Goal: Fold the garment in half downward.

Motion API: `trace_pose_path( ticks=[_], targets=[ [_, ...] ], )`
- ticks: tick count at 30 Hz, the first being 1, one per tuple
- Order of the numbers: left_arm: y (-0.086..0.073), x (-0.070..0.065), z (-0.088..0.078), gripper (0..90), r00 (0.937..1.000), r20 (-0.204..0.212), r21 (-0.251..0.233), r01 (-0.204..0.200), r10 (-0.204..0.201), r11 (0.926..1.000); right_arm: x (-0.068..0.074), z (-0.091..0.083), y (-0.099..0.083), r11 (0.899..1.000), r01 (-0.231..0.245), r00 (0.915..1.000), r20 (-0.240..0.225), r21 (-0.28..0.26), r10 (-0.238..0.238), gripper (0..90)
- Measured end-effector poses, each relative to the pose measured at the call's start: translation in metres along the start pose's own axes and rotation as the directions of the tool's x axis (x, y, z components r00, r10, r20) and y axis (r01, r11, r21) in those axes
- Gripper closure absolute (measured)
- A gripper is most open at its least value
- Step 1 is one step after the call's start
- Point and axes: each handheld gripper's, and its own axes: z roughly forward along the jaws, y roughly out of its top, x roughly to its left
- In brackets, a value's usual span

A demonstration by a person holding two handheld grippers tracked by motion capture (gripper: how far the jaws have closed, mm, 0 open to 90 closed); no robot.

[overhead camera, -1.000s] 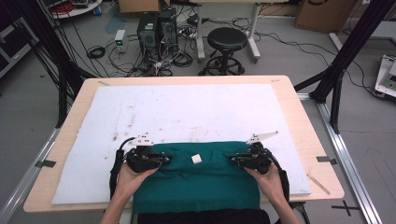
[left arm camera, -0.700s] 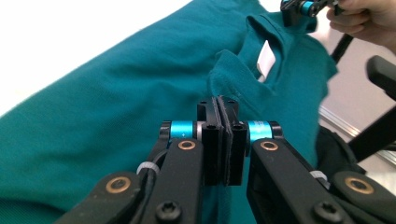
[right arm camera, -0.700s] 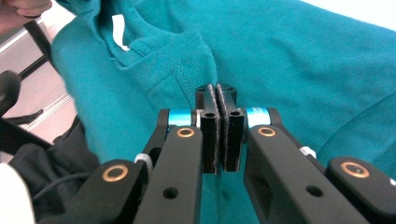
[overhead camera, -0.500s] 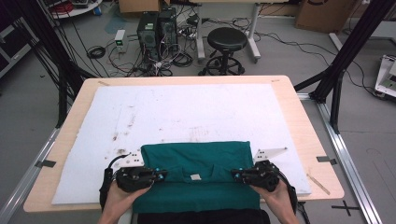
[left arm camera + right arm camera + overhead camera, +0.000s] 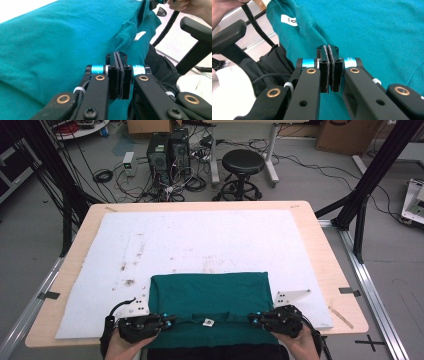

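A teal shirt (image 5: pixel 210 295) lies on the white mat, its collar edge and white label (image 5: pixel 207 322) toward the near table edge. My left gripper (image 5: pixel 170 321) is shut on the shirt's near edge left of the collar. My right gripper (image 5: pixel 252 320) is shut on the same edge right of the collar. In the left gripper view the pads of the left gripper (image 5: pixel 116 53) meet, and a ridge of shirt (image 5: pixel 50 37) runs from their tip to the label (image 5: pixel 140 35). The right gripper (image 5: pixel 328 47) shows the same, with the shirt (image 5: pixel 374 30) stretching away from its tip.
The white mat (image 5: pixel 200 240) covers most of the wooden table (image 5: pixel 325 245). A black stool (image 5: pixel 242 162) and computer towers (image 5: pixel 167 150) stand on the floor beyond the far edge. A black chair armrest (image 5: pixel 197 42) sits close below the near edge.
Both grippers have sunk and come toward the near table edge, bringing the shirt's collar edge with them. The shirt now lies lower and flatter on the mat.
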Motion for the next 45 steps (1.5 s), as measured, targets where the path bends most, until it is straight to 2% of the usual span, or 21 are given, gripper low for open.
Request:
trace_pose_path(
  ticks=[5, 7, 11, 14, 16, 18, 21, 24, 26, 30, 32, 33, 34, 35, 37, 39, 41, 44, 45],
  targets=[
    [-0.007, -0.003, -0.002, 88.1, 0.9995, 0.025, -0.002, 0.019, -0.019, 0.9998, 0.003, -0.002, -0.007, 1.000, -0.003, 0.9997, -0.025, 0.003, 0.003, 89.0],
    [-0.008, -0.004, -0.003, 86.4, 0.9994, 0.029, -0.007, 0.019, -0.019, 0.9998, 0.004, -0.001, -0.008, 1.000, -0.004, 0.9994, -0.034, 0.009, 0.004, 85.9],
    [-0.003, 0.001, -0.012, 65.6, 0.9987, 0.040, -0.064, 0.034, -0.032, 0.9973, 0.001, -0.005, -0.005, 0.999, -0.014, 0.9993, -0.036, -0.030, 0.013, 65.5],
    [0.004, 0.008, -0.019, 56.0, 0.9992, 0.007, -0.103, 0.039, -0.039, 0.9939, -0.005, -0.008, 0.002, 0.997, -0.032, 0.9993, -0.022, -0.063, 0.030, 58.2],
    [0.007, 0.012, -0.022, 53.8, 0.9989, -0.028, -0.113, 0.034, -0.037, 0.9930, -0.010, -0.008, 0.006, 0.996, -0.045, 0.9990, 0.002, -0.071, 0.045, 54.5],
    [0.010, 0.018, -0.023, 53.2, 0.9974, -0.065, -0.108, 0.026, -0.033, 0.9939, -0.015, -0.007, 0.009, 0.996, -0.044, 0.9985, 0.030, -0.074, 0.047, 54.0],
    [0.015, 0.027, -0.023, 52.1, 0.9951, -0.094, -0.097, 0.020, -0.030, 0.9951, -0.022, -0.004, 0.012, 0.995, -0.061, 0.9954, 0.069, -0.081, 0.067, 50.4],
    [0.021, 0.037, -0.022, 50.2, 0.9881, -0.149, -0.090, 0.022, -0.035, 0.9957, -0.029, -0.002, 0.015, 0.993, -0.071, 0.9901, 0.115, -0.091, 0.081, 47.8],
    [0.024, 0.044, -0.022, 50.1, 0.9808, -0.191, -0.090, 0.022, -0.039, 0.9957, -0.034, -0.002, 0.017, 0.991, -0.080, 0.9852, 0.143, -0.103, 0.094, 47.4],
    [0.031, 0.063, -0.022, 49.5, 0.9651, -0.254, -0.102, 0.040, -0.065, 0.9940, -0.048, -0.003, 0.023, 0.988, -0.104, 0.9671, 0.220, -0.117, 0.128, 43.4],
    [0.036, 0.074, -0.020, 49.5, 0.9542, -0.290, -0.089, 0.048, -0.072, 0.9948, -0.056, -0.003, 0.027, 0.985, -0.118, 0.9556, 0.255, -0.126, 0.147, 42.0],
    [0.038, 0.079, -0.018, 49.4, 0.9435, -0.323, -0.078, 0.049, -0.072, 0.9957, -0.059, -0.003, 0.029, 0.984, -0.123, 0.9535, 0.260, -0.127, 0.153, 41.6],
    [0.040, 0.084, -0.016, 49.2, 0.9361, -0.344, -0.069, 0.051, -0.072, 0.9963, -0.064, -0.003, 0.031, 0.983, -0.131, 0.9510, 0.264, -0.129, 0.161, 41.4],
    [0.041, 0.090, -0.014, 49.1, 0.9330, -0.351, -0.070, 0.057, -0.078, 0.9959, -0.068, -0.003, 0.033, 0.981, -0.137, 0.9456, 0.277, -0.135, 0.170, 41.0],
    [0.042, 0.102, -0.010, 49.2, 0.9254, -0.361, -0.070, 0.095, -0.114, 0.9930, -0.076, -0.002, 0.036, 0.978, -0.150, 0.9341, 0.303, -0.148, 0.189, 40.7],
    [0.040, 0.116, -0.006, 49.4, 0.9254, -0.342, -0.066, 0.149, -0.163, 0.9866, -0.083, -0.001, 0.038, 0.974, -0.167, 0.9221, 0.326, -0.152, 0.209, 40.2],
    [0.037, 0.127, -0.002, 49.4, 0.9189, -0.345, -0.042, 0.189, -0.192, 0.9811, -0.089, 0.000, 0.040, 0.968, -0.194, 0.9093, 0.342, -0.157, 0.237, 39.4],
    [0.032, 0.135, 0.005, 49.4, 0.9168, -0.341, -0.020, 0.214, -0.207, 0.9767, -0.099, 0.000, 0.040, 0.962, -0.218, 0.9027, 0.341, -0.166, 0.263, 39.0],
    [0.031, 0.137, 0.006, 49.7, 0.9196, -0.335, -0.010, 0.215, -0.206, 0.9766, -0.102, 0.000, 0.040, 0.960, -0.226, 0.9054, 0.328, -0.166, 0.269, 38.7]
  ],
)
